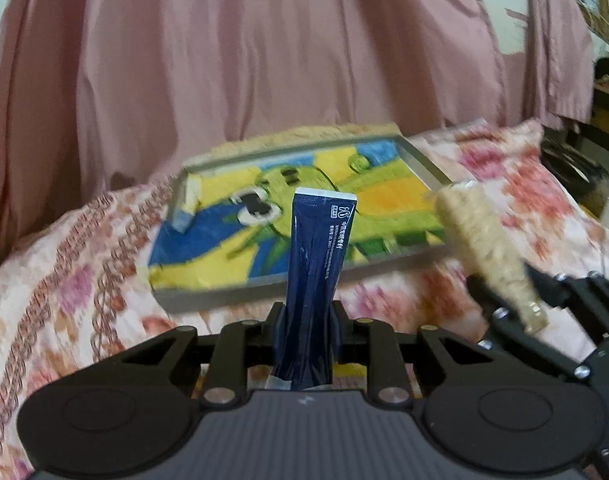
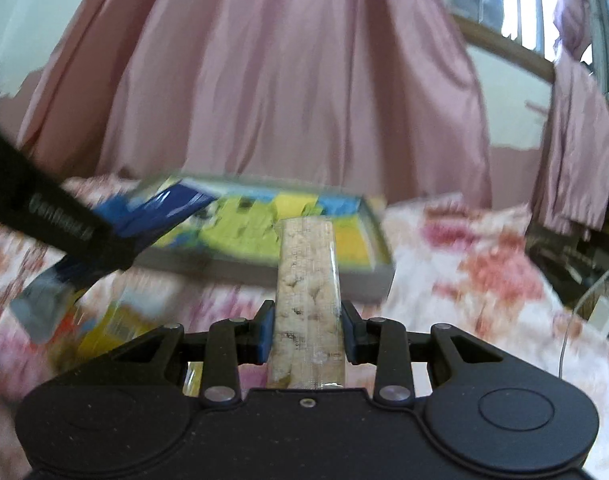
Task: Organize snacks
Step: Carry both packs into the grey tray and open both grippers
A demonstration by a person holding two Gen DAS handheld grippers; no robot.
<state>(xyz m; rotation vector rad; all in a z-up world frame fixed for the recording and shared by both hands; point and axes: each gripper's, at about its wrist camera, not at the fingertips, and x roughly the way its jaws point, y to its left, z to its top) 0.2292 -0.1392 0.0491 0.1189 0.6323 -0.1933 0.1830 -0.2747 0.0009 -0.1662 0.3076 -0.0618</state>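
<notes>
My left gripper (image 1: 308, 314) is shut on a dark blue snack packet (image 1: 320, 256) that stands upright between its pads. My right gripper (image 2: 308, 330) is shut on a beige puffed-grain bar in clear wrap (image 2: 308, 280). Both hover over the bed, just in front of a grey-rimmed tray (image 1: 424, 162) lined with a yellow, green and blue cartoon picture. The left wrist view shows the right gripper (image 1: 516, 292) with its bar (image 1: 480, 236) at the right. In the right wrist view the tray (image 2: 344, 280) lies ahead, and my left gripper's black finger (image 2: 64, 220) holds the blue packet (image 2: 160, 212) at the left.
A floral bedspread (image 1: 84, 256) covers the bed. A small pale packet (image 1: 184, 208) lies in the tray's left corner. A yellow and orange packet (image 2: 104, 328) lies blurred on the bed below the left gripper. Pink curtains (image 1: 264, 60) hang behind. A white charger with cable (image 2: 602, 312) sits at right.
</notes>
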